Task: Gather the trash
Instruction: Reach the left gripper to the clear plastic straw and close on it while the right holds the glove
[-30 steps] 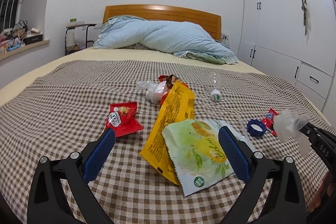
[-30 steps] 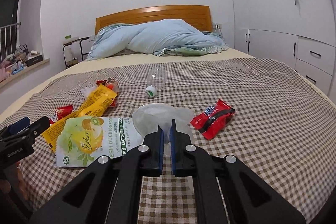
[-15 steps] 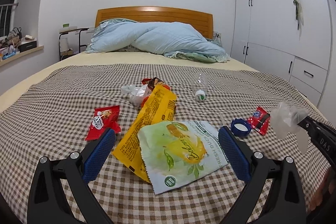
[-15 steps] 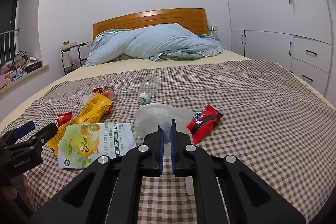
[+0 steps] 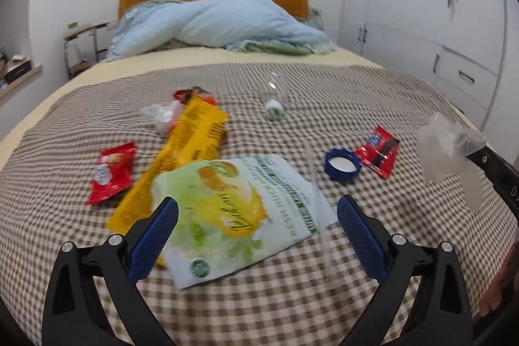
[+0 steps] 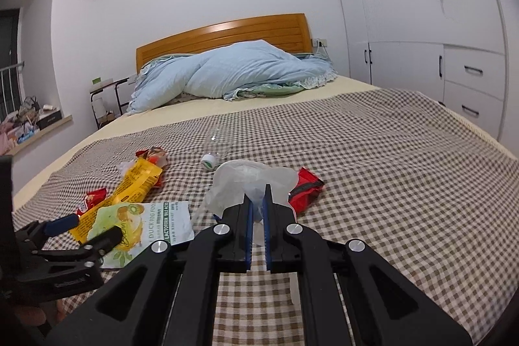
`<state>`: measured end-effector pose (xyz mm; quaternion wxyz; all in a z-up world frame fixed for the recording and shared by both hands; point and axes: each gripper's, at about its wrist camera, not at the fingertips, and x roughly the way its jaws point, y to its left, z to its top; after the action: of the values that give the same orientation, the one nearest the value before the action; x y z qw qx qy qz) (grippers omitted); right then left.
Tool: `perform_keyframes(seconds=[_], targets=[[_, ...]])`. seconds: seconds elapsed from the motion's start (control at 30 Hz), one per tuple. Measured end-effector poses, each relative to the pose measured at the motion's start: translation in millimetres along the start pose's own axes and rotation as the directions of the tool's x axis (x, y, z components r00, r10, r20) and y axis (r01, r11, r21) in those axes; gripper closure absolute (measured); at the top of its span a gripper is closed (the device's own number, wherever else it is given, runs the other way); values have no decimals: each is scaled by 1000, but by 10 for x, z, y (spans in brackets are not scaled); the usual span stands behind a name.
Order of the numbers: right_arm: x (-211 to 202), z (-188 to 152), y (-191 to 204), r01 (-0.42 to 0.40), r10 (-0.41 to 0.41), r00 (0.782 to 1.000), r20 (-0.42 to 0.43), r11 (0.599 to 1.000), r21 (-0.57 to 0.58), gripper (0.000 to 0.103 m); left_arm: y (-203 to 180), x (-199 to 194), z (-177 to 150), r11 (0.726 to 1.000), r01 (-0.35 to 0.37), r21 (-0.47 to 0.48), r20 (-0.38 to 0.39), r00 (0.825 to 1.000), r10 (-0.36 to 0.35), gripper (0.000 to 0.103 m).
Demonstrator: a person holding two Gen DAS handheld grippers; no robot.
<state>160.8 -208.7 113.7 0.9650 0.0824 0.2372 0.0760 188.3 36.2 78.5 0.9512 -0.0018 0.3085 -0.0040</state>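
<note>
Bed [image 6: 389, 184] under brown checked cover, blue duvet [image 6: 233, 73] far by wooden headboard [image 6: 223, 34]; white wardrobe [image 6: 421, 38] right. Left claw [image 5: 258, 224] apart above dog food pouch [image 5: 240, 209]; right claw [image 6: 258, 200] clamped on clear plastic bag [image 6: 240, 180].

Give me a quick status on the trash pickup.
Right gripper shut on clear plastic bag. Left gripper open above green pouch. Wrappers on bed, nothing blocking.
</note>
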Motion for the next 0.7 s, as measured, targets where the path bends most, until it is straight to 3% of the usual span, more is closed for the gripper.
perform_keyframes(seconds=[0.17, 0.4, 0.5, 0.7], targets=[[-2, 18, -181, 3, -3, 1000, -4, 999, 41, 97, -131, 252, 72, 1000, 18, 0, -95, 995, -18, 15], [-26, 33, -424, 6, -5, 1000, -7, 994, 106, 97, -341, 698, 109, 1000, 13, 23, -244, 970, -7, 41], [-34, 42, -477, 7, -6, 1000, -7, 993, 117, 98, -423, 826, 116, 999, 4, 36, -273, 962, 6, 52], [-31, 49, -531, 10, -9, 1000, -10, 993, 116, 97, -600, 914, 175, 998, 11, 64, -294, 956, 8, 64]])
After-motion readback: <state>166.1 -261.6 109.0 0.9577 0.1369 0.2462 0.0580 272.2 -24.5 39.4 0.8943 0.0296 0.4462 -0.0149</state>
